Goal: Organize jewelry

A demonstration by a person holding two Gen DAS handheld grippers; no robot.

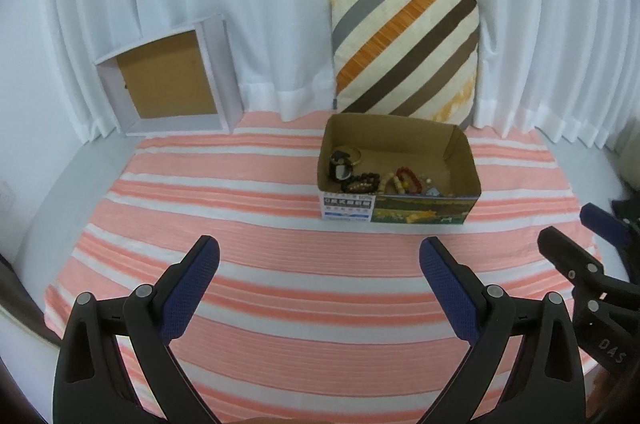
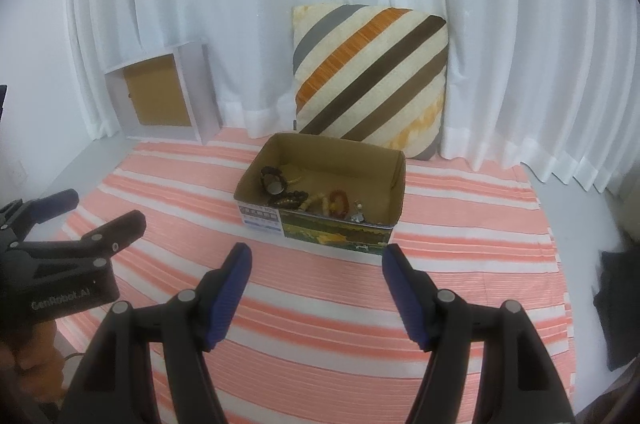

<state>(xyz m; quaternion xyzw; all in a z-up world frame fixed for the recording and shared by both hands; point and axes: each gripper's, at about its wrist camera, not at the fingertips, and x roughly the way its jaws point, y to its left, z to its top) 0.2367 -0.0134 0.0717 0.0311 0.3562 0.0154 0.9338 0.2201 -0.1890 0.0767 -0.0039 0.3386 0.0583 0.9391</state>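
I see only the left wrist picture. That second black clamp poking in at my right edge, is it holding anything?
Observer: No. The right gripper, black with blue pads, is open with nothing between them. It faces the brown cardboard box of beaded jewellery.
Operator: Is there any writing on my own clamp?
Observer: Yes. The right wrist view shows the side of the black left gripper, where white lettering reads "GenRobot.AI".
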